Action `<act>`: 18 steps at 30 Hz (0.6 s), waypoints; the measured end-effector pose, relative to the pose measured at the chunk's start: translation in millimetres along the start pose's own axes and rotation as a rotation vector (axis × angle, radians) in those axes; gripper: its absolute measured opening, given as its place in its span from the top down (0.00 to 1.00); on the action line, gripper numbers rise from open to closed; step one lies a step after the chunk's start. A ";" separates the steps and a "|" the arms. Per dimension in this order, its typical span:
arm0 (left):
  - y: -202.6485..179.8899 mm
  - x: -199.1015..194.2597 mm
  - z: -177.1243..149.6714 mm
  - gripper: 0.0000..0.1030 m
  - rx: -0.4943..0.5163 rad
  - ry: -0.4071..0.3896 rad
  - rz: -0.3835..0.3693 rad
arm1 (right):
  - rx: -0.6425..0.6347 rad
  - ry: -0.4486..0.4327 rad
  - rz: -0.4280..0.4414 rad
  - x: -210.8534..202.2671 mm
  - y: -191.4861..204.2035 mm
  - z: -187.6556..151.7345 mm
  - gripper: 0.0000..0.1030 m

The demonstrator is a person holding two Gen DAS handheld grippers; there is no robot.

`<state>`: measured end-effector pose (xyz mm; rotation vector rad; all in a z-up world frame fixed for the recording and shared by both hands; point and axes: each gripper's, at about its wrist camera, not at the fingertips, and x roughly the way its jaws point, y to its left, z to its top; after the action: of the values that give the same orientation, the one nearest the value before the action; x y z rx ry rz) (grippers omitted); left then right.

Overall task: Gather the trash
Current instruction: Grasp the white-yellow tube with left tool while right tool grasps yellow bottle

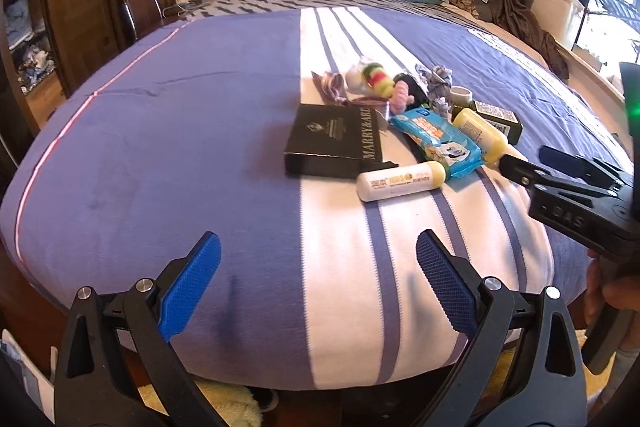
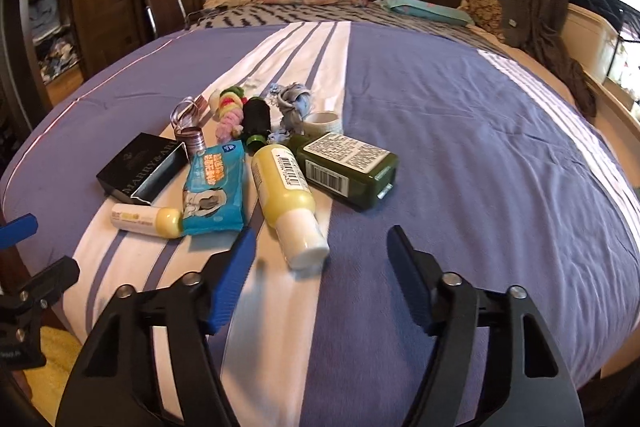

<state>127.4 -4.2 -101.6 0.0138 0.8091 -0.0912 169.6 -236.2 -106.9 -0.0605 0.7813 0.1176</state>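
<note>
Bedspread (image 2: 460, 155), purple with a white striped band down its middle, fills both views, and every piece of trash lies on it in one cluster around the blue wipes packet (image 2: 214, 187). Largest is the black box (image 2: 138, 169) lettered "MARRY&ARE", just left of the wipes packet and touching its upper corner. On the packet's far right, past the yellow bottle, lies the dark green bottle (image 2: 348, 167), label up. The yellow bottle (image 2: 286, 203) lies directly right of the packet, its white cap toward me. A small white tube (image 2: 146, 219) with a yellow end touches the packet's near left corner. Beyond the packet sit a black spool (image 2: 256, 121), a pink, green and yellow knitted toy (image 2: 230, 107), a crumpled blue-grey rag (image 2: 294, 103), a coil of silver ribbon (image 2: 188, 125) and a white tape roll (image 2: 324, 121) (the smallest bits are too jumbled to sort further).

My right gripper (image 2: 320, 251) hangs open just this side of the packet, its fingers spread to either side of the yellow bottle's cap, gripping nothing. My left gripper (image 1: 318, 259) is spread wide too, well short of the packet, over bare bedspread.
</note>
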 end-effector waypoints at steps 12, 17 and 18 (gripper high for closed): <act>-29.0 28.0 6.3 0.11 0.030 0.032 -0.087 | -0.014 0.016 0.063 34.4 0.7 16.3 0.45; -40.7 41.3 11.7 0.20 0.014 0.037 -0.117 | -0.005 0.004 0.062 34.8 -5.8 17.8 0.68; -42.0 43.8 12.6 0.21 0.012 0.036 -0.115 | -0.003 0.004 0.068 33.6 -6.8 17.4 0.68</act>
<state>163.0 -50.0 -123.6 -0.0201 0.8447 -0.2048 206.3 -238.4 -118.3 -0.0375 0.7869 0.1830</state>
